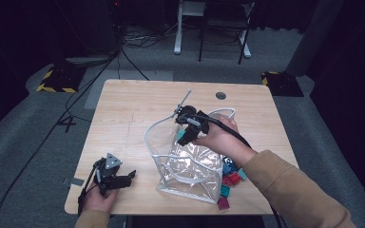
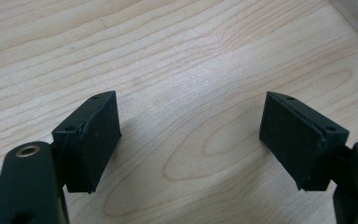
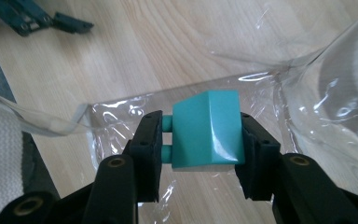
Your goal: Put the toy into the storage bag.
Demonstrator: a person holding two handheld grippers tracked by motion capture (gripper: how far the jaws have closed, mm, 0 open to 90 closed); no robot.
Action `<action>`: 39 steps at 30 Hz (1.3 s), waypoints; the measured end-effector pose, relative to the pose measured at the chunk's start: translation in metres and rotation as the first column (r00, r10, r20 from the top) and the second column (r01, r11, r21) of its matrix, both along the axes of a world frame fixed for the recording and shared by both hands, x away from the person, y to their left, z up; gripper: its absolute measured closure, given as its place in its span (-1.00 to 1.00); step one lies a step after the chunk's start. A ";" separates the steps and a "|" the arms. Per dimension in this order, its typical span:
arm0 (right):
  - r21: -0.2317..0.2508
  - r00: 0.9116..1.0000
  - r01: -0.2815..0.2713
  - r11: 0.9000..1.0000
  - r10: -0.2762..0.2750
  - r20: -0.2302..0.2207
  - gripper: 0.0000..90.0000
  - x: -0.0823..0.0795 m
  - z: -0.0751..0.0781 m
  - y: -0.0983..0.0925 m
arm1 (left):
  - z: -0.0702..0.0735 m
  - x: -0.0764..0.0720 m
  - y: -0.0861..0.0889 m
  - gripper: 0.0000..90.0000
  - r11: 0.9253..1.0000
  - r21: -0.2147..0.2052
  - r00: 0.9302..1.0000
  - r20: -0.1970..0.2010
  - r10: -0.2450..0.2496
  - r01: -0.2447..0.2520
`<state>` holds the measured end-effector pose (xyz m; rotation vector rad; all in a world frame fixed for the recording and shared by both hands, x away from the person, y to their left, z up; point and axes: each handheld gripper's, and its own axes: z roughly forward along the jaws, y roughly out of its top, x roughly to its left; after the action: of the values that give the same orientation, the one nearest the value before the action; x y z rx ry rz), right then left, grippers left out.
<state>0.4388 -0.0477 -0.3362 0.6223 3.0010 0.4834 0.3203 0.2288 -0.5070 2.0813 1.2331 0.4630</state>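
The right gripper (image 3: pixel 200 140) is clenched on a teal block (image 3: pixel 207 130), its two studs pressed against one jaw. It hangs just over the open mouth of the clear plastic bag (image 1: pixel 190 164), probably so the block can drop straight in. The bag's limp white-edged rim (image 1: pixel 148 137) sags around the gripper and could catch the jaws. Behind that hand, more teal and red blocks (image 1: pixel 229 179) lie heaped beside the bag. Well apart, the left gripper (image 1: pixel 118 180) rests low on the bare tabletop (image 2: pixel 177 60), jaws spread and empty, not steadying the bag.
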 end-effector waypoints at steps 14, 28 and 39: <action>-0.106 0.997 -0.020 0.994 0.013 -0.071 0.26 -0.002 -0.014 0.004 | 0.000 0.000 0.000 -0.54 1.000 0.000 1.000 0.000 0.000 0.000; 0.075 1.000 0.018 0.997 -0.017 -0.016 0.03 -0.004 0.005 -0.018 | 0.000 0.000 0.000 -0.54 1.000 0.000 1.000 -0.001 0.000 0.000; 0.344 0.997 0.051 0.937 -0.070 0.044 0.05 -0.020 0.043 -0.068 | 0.000 0.000 0.000 -0.54 1.000 0.000 1.000 -0.001 0.000 0.000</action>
<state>0.4192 -0.1154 -0.2932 0.7034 2.8536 1.0158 0.3200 0.2289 -0.5069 2.0818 1.2339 0.4617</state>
